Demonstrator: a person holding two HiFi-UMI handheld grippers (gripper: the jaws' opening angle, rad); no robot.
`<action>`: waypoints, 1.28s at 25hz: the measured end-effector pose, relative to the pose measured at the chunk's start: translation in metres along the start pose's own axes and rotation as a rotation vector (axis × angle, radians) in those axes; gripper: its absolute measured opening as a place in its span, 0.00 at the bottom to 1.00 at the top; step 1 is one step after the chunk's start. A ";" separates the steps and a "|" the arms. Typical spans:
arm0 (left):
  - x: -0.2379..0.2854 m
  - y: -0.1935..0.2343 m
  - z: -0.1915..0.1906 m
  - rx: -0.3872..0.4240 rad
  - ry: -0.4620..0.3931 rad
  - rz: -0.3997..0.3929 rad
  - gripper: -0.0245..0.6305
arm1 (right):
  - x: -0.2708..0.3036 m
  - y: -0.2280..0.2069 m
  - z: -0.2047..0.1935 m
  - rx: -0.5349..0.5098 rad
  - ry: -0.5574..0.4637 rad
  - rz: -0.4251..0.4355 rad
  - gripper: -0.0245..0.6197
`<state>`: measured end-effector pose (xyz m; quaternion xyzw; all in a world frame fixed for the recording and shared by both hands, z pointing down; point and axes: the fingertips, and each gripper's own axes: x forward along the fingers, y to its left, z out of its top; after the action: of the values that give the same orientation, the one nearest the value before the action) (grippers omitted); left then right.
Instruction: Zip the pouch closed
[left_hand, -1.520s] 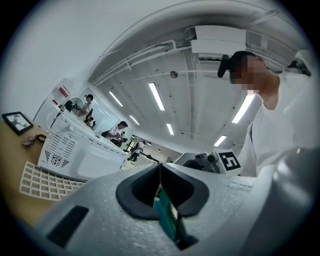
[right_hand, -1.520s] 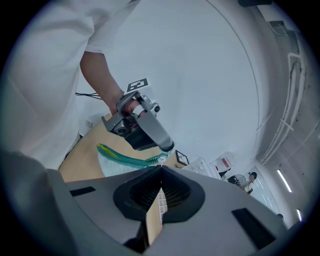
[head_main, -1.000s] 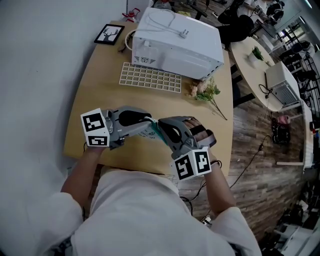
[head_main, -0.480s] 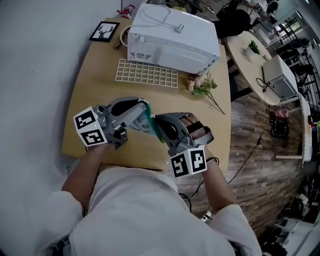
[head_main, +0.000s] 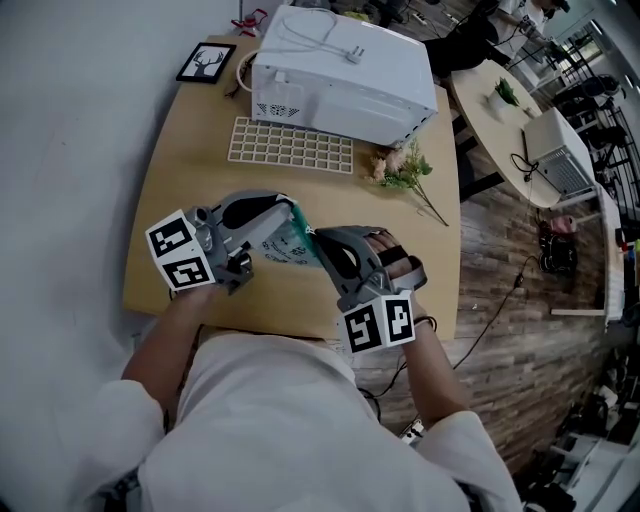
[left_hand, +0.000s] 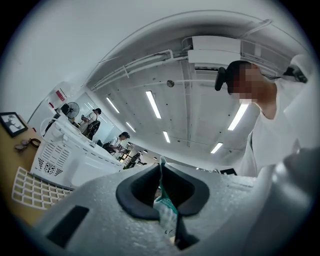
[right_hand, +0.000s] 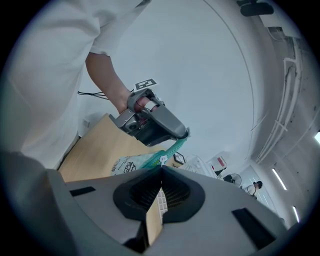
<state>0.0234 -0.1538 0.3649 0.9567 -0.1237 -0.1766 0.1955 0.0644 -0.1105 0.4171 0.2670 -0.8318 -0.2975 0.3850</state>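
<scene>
Pouch (head_main: 283, 245) hangs over the table's (head_main: 200, 180) near edge, left gripper (head_main: 291, 208) clamped on its teal zip end, right gripper (head_main: 316, 237) pinching what looks like the pull (right_hand: 161, 160); I judge most zipping remains.

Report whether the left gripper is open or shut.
Shut on the white patterned pouch with the teal zipper edge: the left gripper view shows the left gripper with its jaws pressed onto that teal fabric.
</scene>
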 end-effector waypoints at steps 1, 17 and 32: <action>0.000 0.000 0.001 -0.001 -0.008 0.003 0.07 | -0.001 0.000 -0.001 0.001 0.002 0.000 0.04; -0.015 0.012 0.019 0.006 -0.077 0.075 0.07 | -0.009 0.020 -0.039 0.043 0.077 0.040 0.04; -0.012 0.008 0.014 0.022 -0.072 0.089 0.07 | -0.025 0.023 -0.058 0.093 0.081 0.020 0.04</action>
<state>0.0055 -0.1622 0.3599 0.9453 -0.1750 -0.2009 0.1880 0.1200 -0.0951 0.4523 0.2879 -0.8311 -0.2436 0.4087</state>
